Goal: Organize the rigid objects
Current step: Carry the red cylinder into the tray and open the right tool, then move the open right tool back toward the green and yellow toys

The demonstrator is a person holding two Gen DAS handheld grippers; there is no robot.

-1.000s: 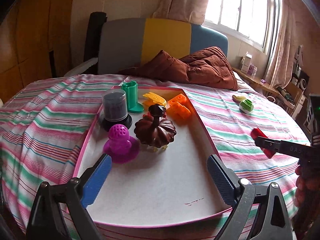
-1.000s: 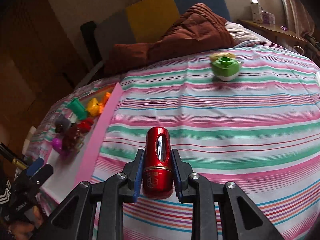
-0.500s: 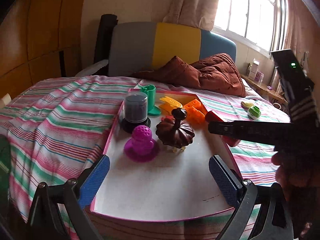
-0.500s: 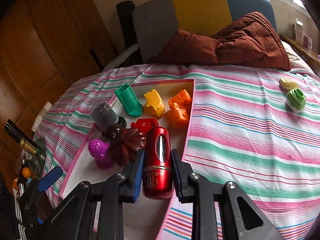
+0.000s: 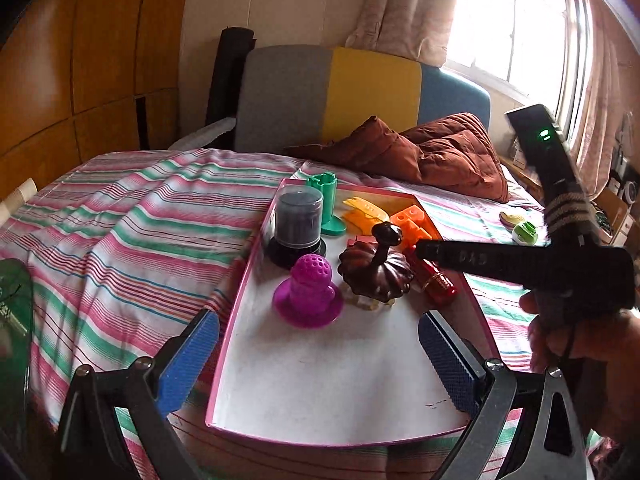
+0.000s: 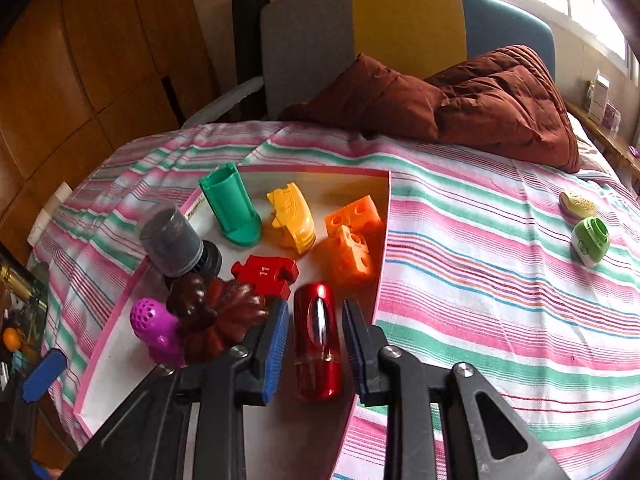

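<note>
The right gripper (image 6: 316,346) has just been opening its jaws; the red cylinder (image 6: 318,340) lies between the blue pads (image 6: 276,350), which seem to stand just clear of it. It rests in the pink-rimmed tray (image 6: 382,248) by the right wall, beside the brown pumpkin-shaped piece (image 6: 224,320). Behind lie a red puzzle piece (image 6: 266,274) and orange blocks (image 6: 352,240). A green-and-white object (image 6: 591,241) sits well apart on the striped bedcover (image 6: 480,280).

In the tray (image 6: 382,240) on the bed (image 6: 480,264): cylinder (image 6: 318,340) by the right wall, between the right gripper (image 6: 314,340) pads, pumpkin lid (image 6: 224,320) just left, puzzle piece (image 6: 266,274) and blocks (image 6: 352,240) behind. Well right, outside: two small pieces (image 6: 590,240).
</note>
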